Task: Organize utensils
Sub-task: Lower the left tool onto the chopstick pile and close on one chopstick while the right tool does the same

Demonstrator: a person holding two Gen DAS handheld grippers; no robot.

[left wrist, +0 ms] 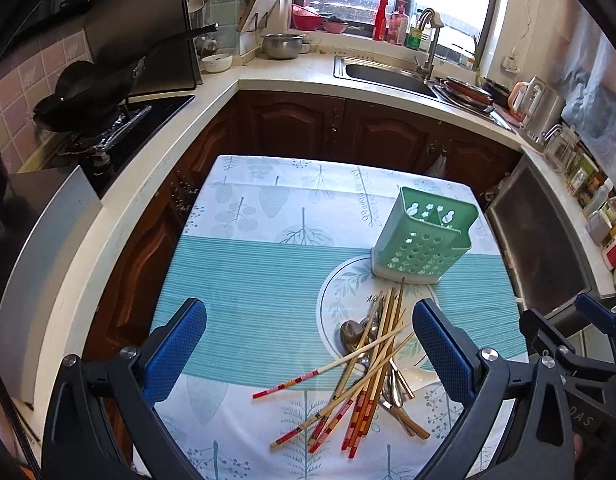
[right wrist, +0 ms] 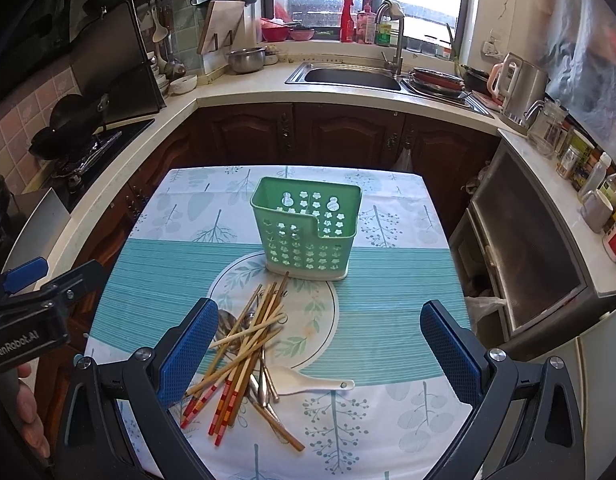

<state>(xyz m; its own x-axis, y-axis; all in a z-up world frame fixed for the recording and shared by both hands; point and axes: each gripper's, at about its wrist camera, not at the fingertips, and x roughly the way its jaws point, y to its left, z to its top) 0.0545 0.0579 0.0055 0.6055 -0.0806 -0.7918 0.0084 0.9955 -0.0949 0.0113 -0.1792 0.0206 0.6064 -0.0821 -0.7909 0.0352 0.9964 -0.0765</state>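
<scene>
Left wrist view: my left gripper [left wrist: 310,354] spread wide, holding nothing, hovering above tablecloth [left wrist: 244,280]. My right gripper [right wrist: 318,354] also spread, empty. Chopsticks [right wrist: 244,352] in loose crossed pile with metal spoons [left wrist: 354,334] between the two tools. White spoon [right wrist: 308,385] just beside pile. Green utensil holder [right wrist: 308,232] upright beyond pile, near chopstick tips. Sink [right wrist: 348,76] well behind.

Leaf-print table [right wrist: 388,420] carries green holder [right wrist: 308,236], chopsticks [right wrist: 244,344], white spoon [right wrist: 308,384].
</scene>
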